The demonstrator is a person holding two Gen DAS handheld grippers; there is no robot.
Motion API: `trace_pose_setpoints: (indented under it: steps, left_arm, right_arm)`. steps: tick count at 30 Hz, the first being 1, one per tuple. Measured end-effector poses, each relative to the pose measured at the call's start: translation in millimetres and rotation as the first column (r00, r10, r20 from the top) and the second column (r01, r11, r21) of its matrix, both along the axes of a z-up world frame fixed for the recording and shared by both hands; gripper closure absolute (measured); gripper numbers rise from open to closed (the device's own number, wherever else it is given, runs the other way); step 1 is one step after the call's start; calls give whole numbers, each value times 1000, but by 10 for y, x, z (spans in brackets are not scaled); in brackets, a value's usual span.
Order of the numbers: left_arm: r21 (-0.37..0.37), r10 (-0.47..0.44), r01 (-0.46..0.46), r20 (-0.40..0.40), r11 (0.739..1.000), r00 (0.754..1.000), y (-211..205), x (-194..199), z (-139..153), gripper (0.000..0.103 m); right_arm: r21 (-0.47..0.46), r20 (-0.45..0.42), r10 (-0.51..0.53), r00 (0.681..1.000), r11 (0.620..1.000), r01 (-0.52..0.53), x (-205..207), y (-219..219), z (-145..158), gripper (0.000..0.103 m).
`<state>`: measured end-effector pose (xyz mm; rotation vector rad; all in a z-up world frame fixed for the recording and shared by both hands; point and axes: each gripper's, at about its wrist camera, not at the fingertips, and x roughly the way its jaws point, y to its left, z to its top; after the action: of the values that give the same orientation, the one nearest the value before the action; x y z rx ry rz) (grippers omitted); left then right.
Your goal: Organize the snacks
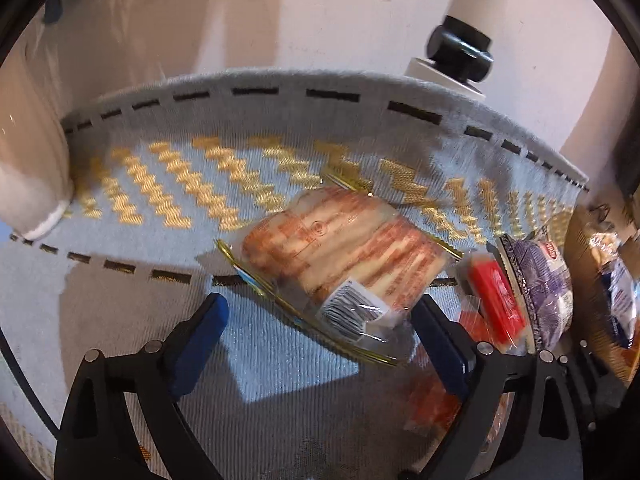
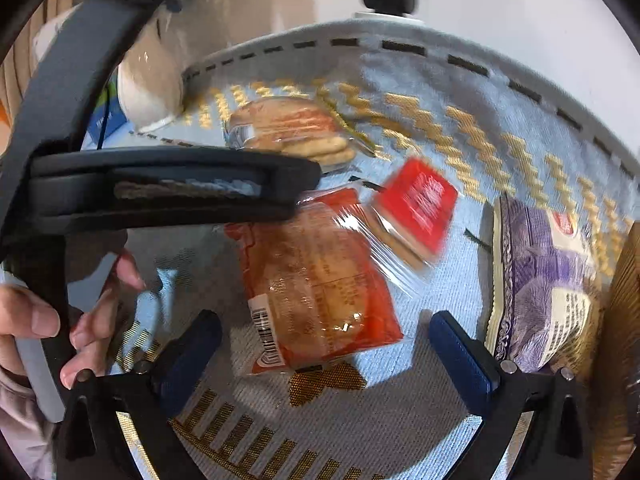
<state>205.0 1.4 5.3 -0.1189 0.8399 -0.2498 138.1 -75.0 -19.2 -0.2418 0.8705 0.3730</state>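
Your left tool [image 1: 320, 328] is spread, jaws flanking the biscuit pack [image 1: 344, 252] on the bench cloth [image 1: 140, 184] without gripping it. Your right tool [image 2: 324, 344] is spread over the orange pack [image 2: 316, 292]. Next, likely close on 1 pack. Visible: 4 packs, including 1 red [image 2: 416, 204] and 1 purple [image 2: 540, 280].

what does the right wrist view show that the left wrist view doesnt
Only the right wrist view shows the person's hand gripping the left tool's black body, and the orange-wrapped round pastry whole, ahead of the open right tool. Only the left wrist view shows the open left tool and a brown box at the right edge. Both show the clear biscuit pack, red pack, purple bag and patterned cloth.
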Motion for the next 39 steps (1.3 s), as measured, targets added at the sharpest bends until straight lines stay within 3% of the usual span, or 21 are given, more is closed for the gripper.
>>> trace_pose_setpoints:
  steps: [3, 39]
  left_arm:
    - [18, -7, 7, -17, 1000, 1000, -86, 34, -31, 1]
    - [9, -4, 4, -16, 1000, 1000, -74, 38, -49, 0]
  right_arm:
    - [15, -7, -6, 1000, 1000, 6, 41, 10, -14, 0]
    - [7, -6, -10, 1000, 1000, 10, 58, 64, 1, 0]
